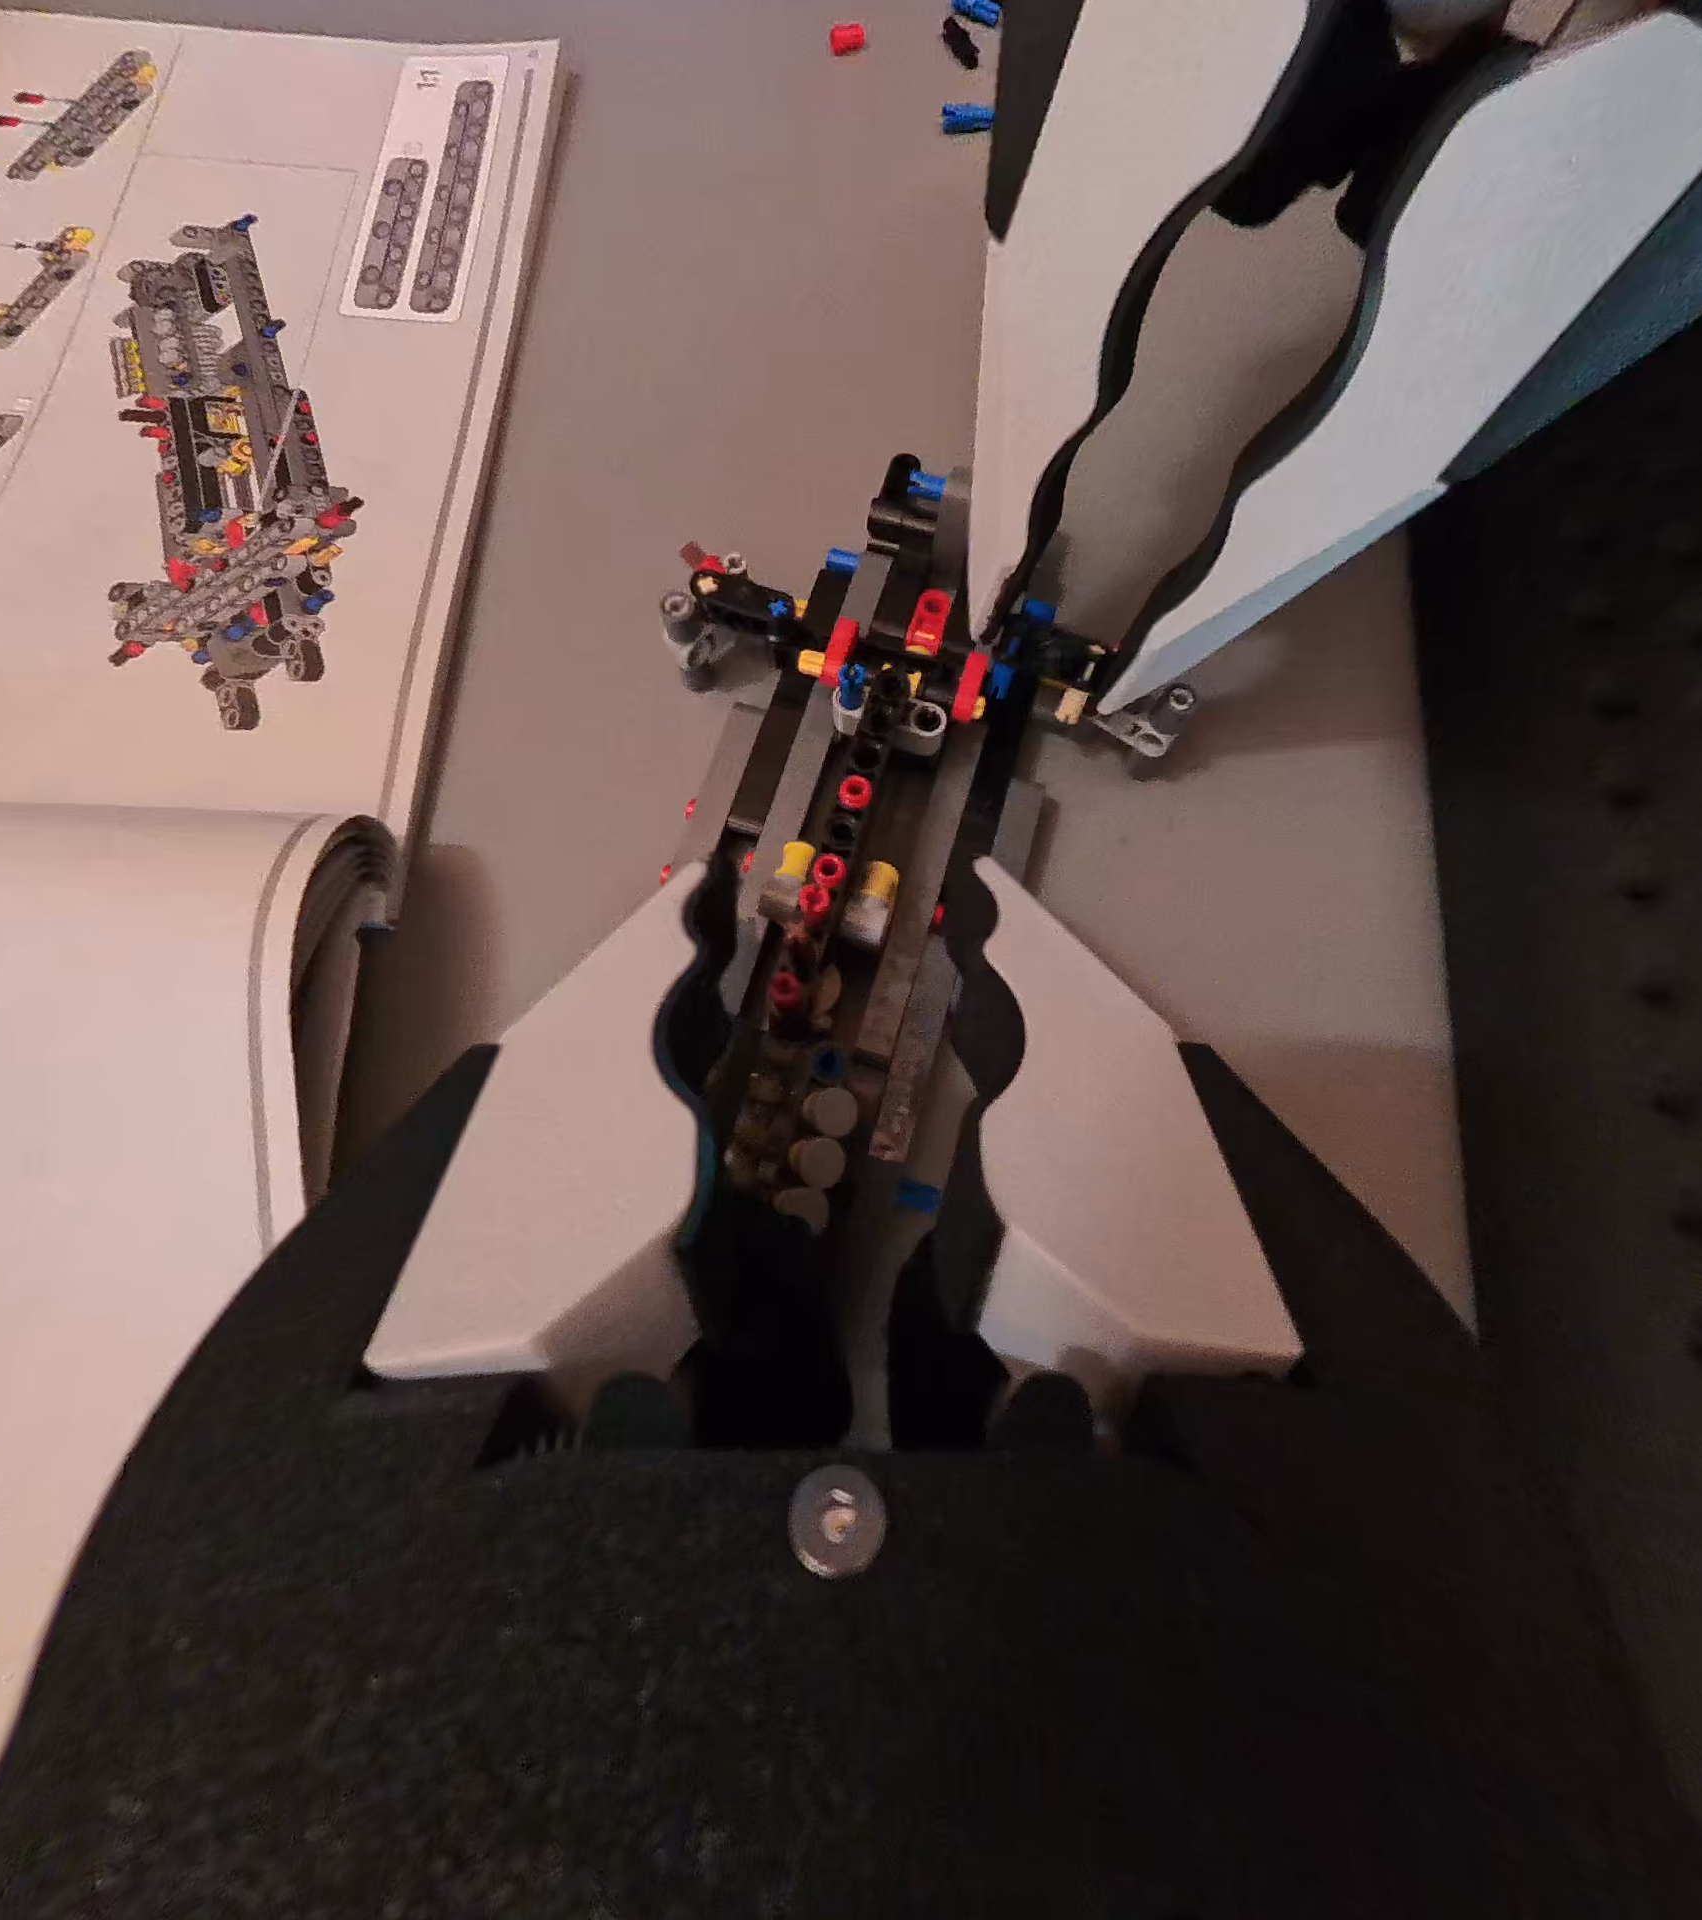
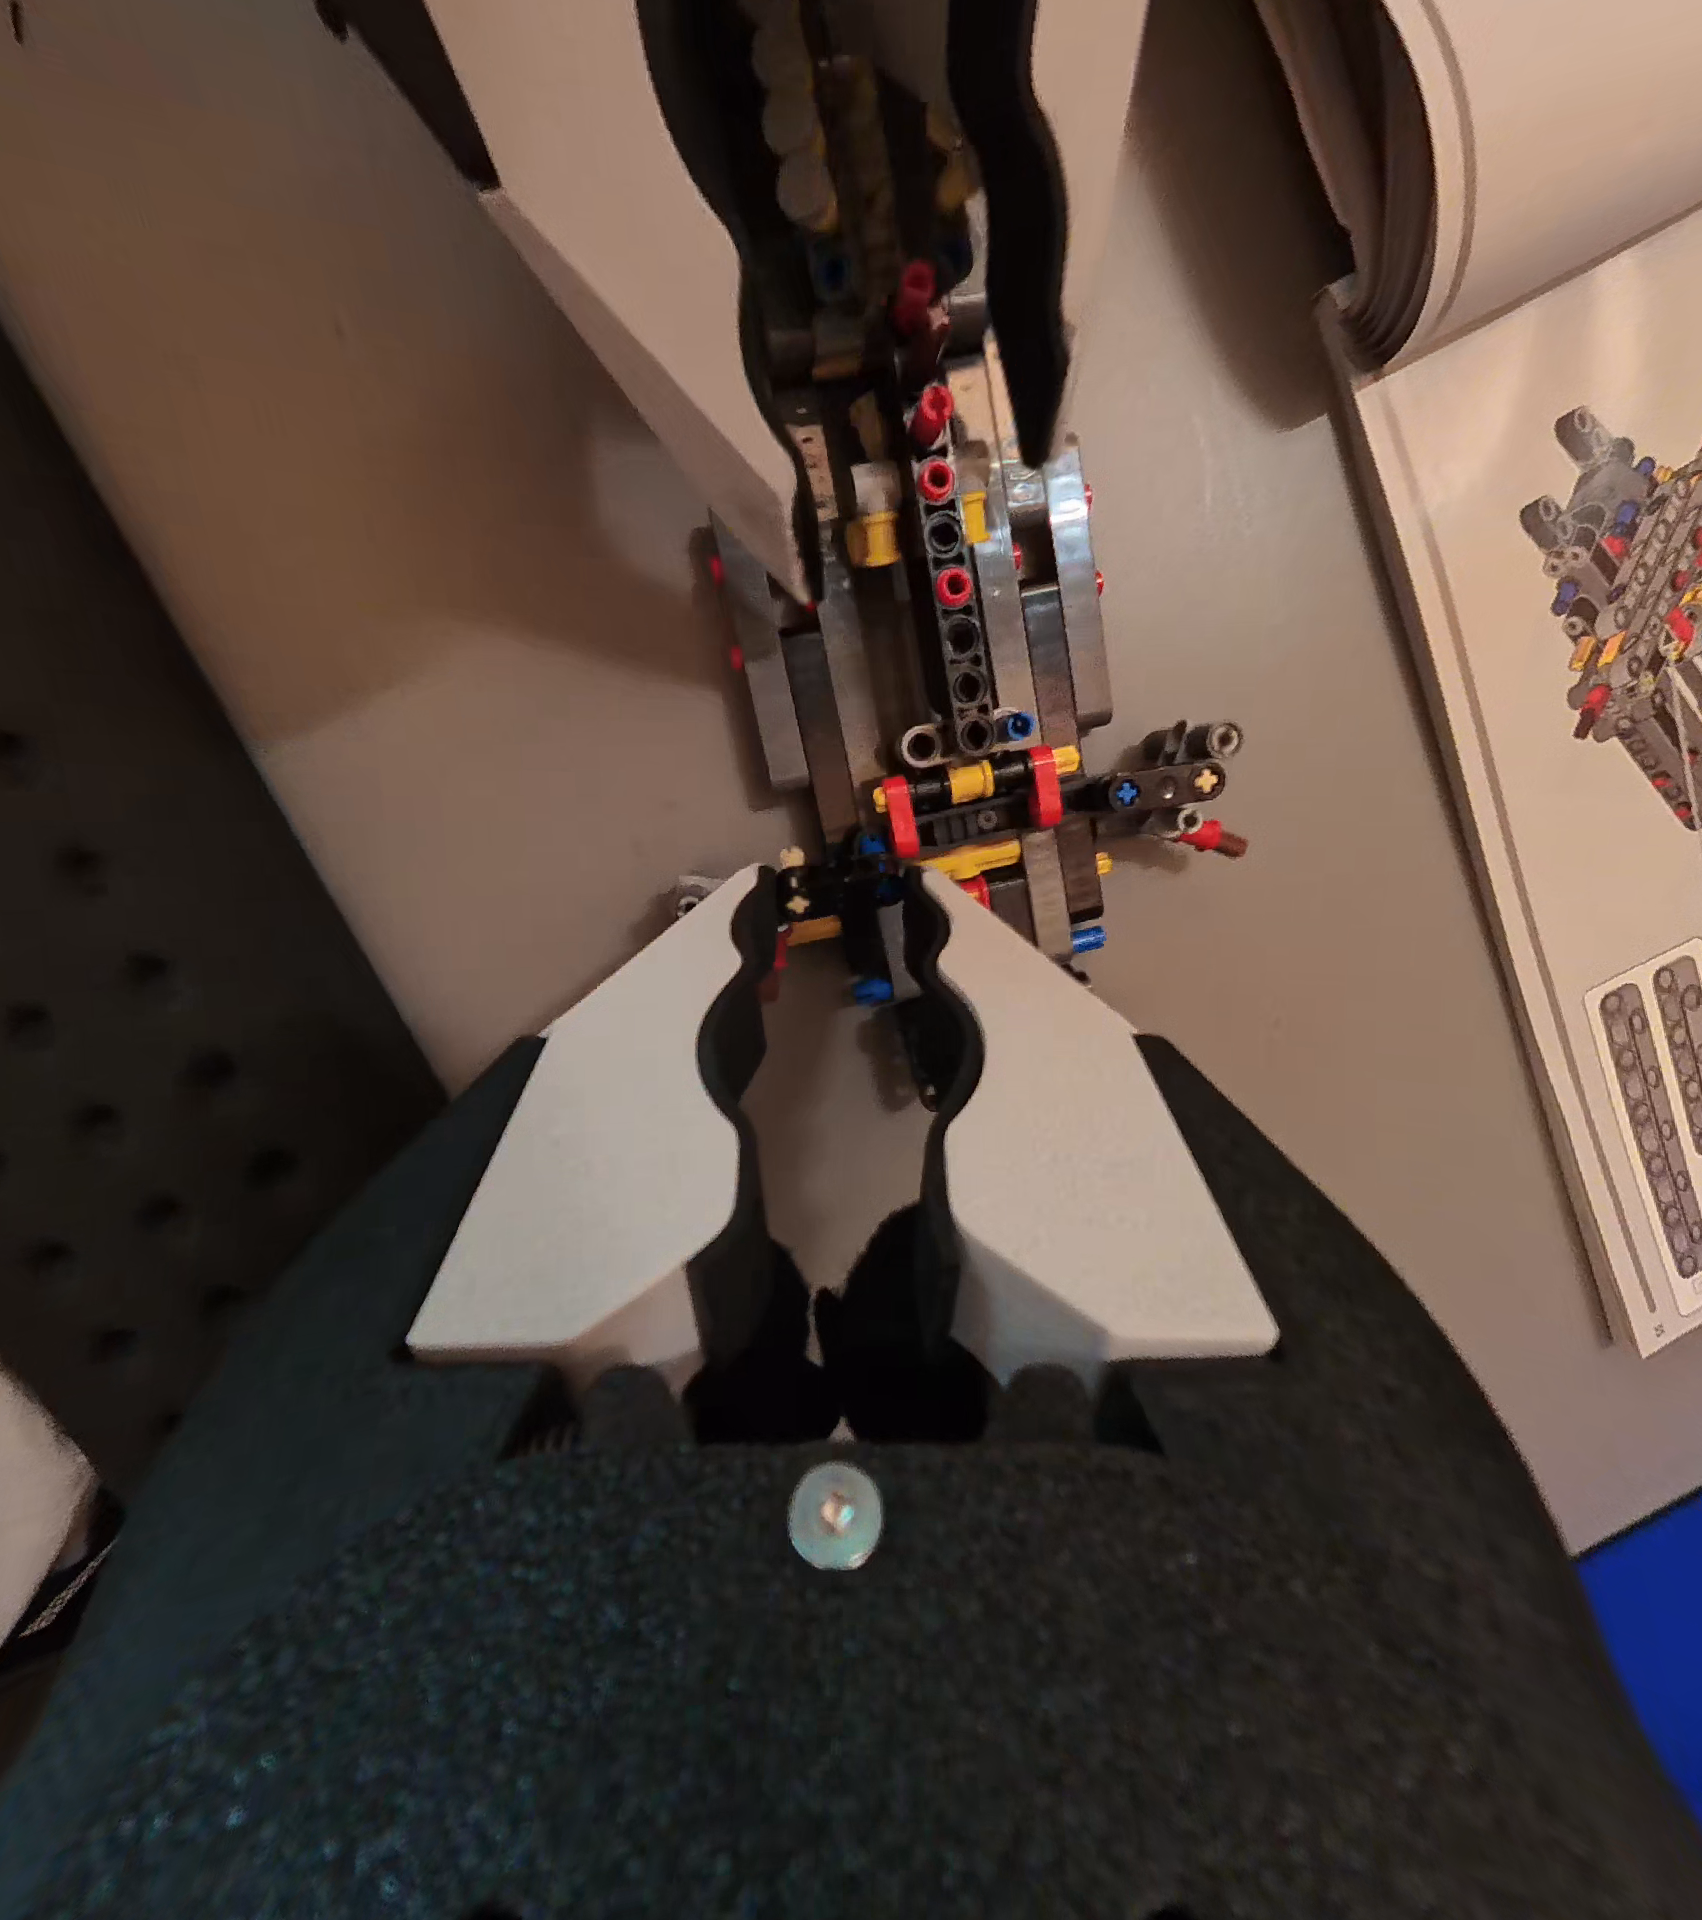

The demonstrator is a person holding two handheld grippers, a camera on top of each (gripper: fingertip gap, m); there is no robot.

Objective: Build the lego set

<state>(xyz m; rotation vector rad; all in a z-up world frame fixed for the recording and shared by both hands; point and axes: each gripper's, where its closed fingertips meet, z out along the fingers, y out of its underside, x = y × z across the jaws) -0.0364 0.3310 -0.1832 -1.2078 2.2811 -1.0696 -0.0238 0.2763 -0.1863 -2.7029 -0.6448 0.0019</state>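
Observation:
A long grey and black lego assembly [image 1: 888, 727] with red, yellow and blue pins lies along the grey table. My left gripper [image 1: 842, 883] is shut on its near body, one finger on each side. My right gripper [image 1: 1055, 660] comes in from the upper right, and its tips close on a black side arm at the assembly's cross section. In the right wrist view, my right gripper [image 2: 836, 883] holds that black arm with a yellow cross axle [image 2: 803, 902]. The assembly [image 2: 961, 644] runs away from it into my left gripper [image 2: 920, 520] at the top.
An open instruction booklet [image 1: 203, 416] lies left of the assembly; it also shows in the right wrist view [image 2: 1605, 831]. A loose red piece [image 1: 845, 38] and blue pins [image 1: 966, 116] lie at the far table edge. A dark perforated surface [image 1: 1657, 935] borders the table.

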